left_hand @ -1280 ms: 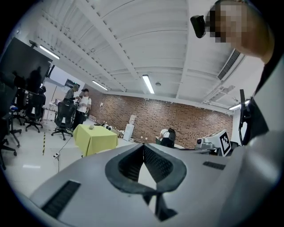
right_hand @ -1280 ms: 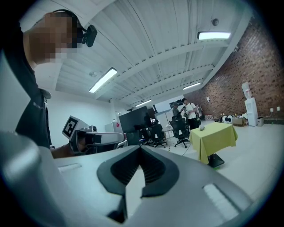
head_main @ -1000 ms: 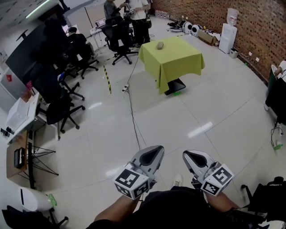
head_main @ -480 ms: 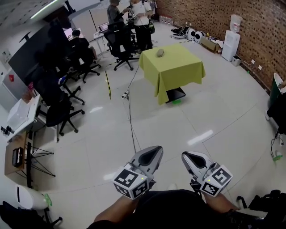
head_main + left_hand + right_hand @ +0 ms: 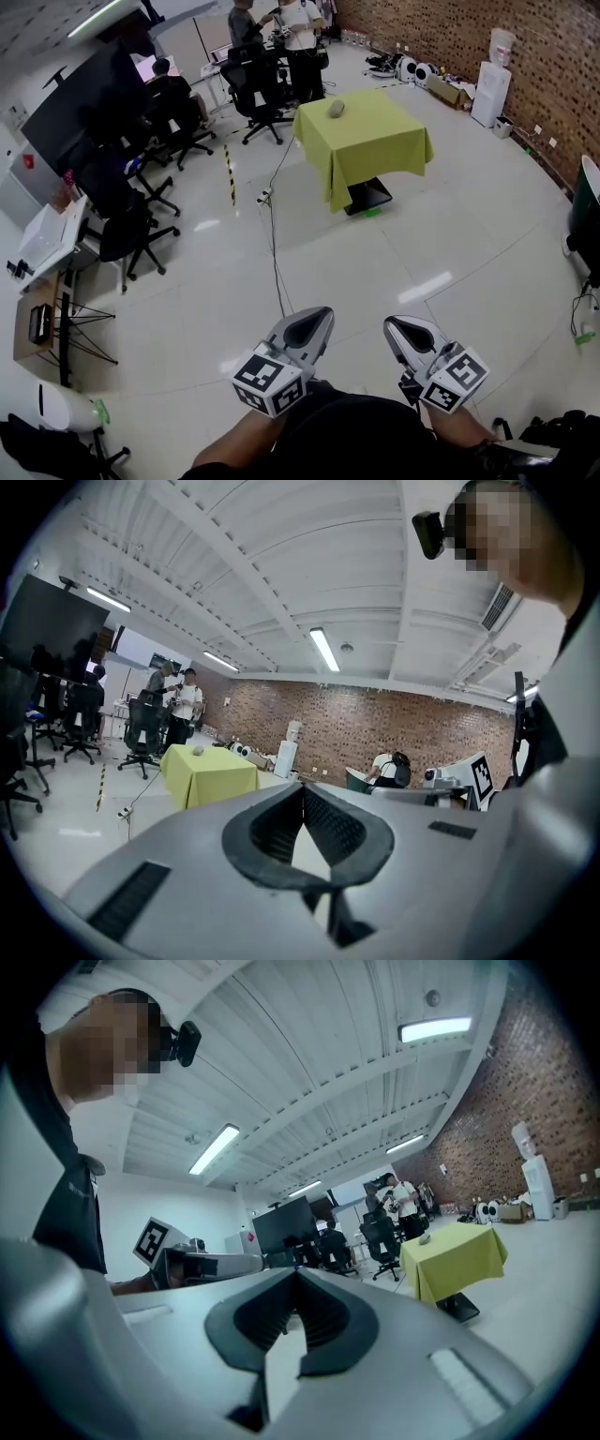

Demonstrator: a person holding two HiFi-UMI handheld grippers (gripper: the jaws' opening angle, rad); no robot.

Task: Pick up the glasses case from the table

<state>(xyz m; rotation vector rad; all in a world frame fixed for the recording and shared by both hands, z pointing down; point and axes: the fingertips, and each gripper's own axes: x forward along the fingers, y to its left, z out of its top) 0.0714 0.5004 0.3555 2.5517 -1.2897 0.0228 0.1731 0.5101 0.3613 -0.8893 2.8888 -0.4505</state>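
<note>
- A wide stretch of bare floor [image 5: 394, 272] is left between the person and the table [image 5: 380, 150] (draped in yellow-green cloth), crossed by a cable [image 5: 274, 244].
- Office chairs [image 5: 127, 234] are ranged along the left edge, and a brick wall [image 5: 562, 66] closes the right.
- The glasses case [image 5: 336, 109] is seen on the table's far part, well apart from both grippers.
- The left gripper [image 5: 313, 321] and right gripper [image 5: 401, 328] are held closed tip to tip, with nothing gripped.
</note>
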